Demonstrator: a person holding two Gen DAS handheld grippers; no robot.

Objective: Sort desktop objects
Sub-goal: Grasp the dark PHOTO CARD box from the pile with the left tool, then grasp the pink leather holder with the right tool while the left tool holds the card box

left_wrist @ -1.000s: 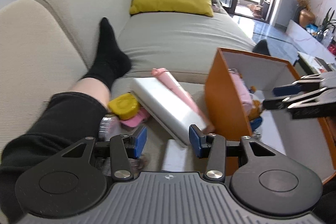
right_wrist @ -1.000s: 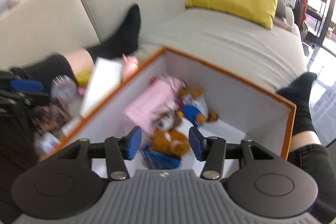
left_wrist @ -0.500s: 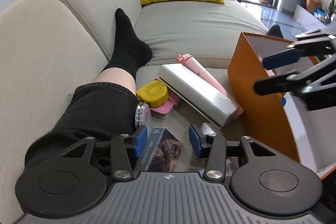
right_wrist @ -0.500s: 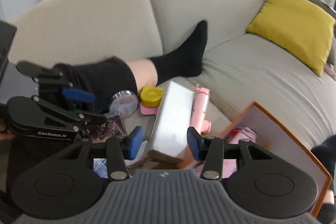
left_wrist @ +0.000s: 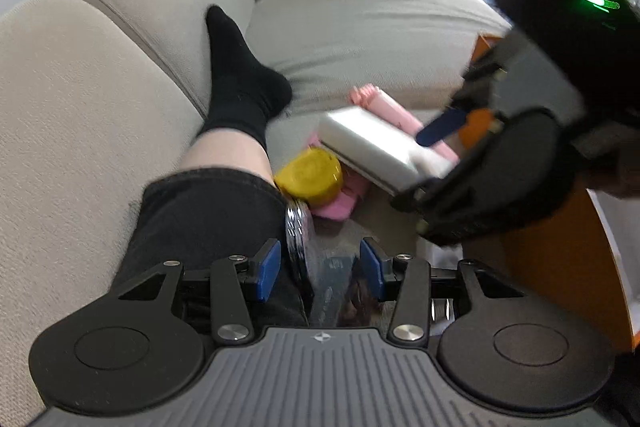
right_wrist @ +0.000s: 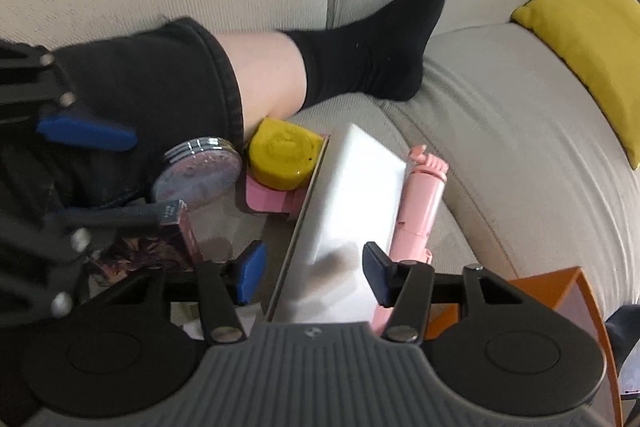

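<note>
Several small objects lie on the sofa seat beside a person's leg: a long white box (right_wrist: 352, 195), a pink selfie stick (right_wrist: 420, 207), a yellow round case (right_wrist: 286, 157) on a pink flat case (right_wrist: 268, 199), a silver round tin (right_wrist: 198, 173) and a dark printed box (right_wrist: 152, 251). My right gripper (right_wrist: 314, 277) hangs over the near end of the white box. Its jaws are opening and straddle the box without pressing on it. My left gripper (left_wrist: 319, 269) is open above the tin (left_wrist: 298, 239) and the dark box (left_wrist: 340, 291), gripping neither.
An orange storage box (right_wrist: 560, 287) stands at the right, close to the pink stick. The person's leg in a black sock (right_wrist: 372, 39) and dark shorts borders the pile on the left. A yellow cushion (right_wrist: 588, 27) lies farther along the sofa.
My right gripper has swung from above the orange box's inside over to the white box, and its jaws have widened. My left gripper has drifted toward the leg, over the tin and dark box.
</note>
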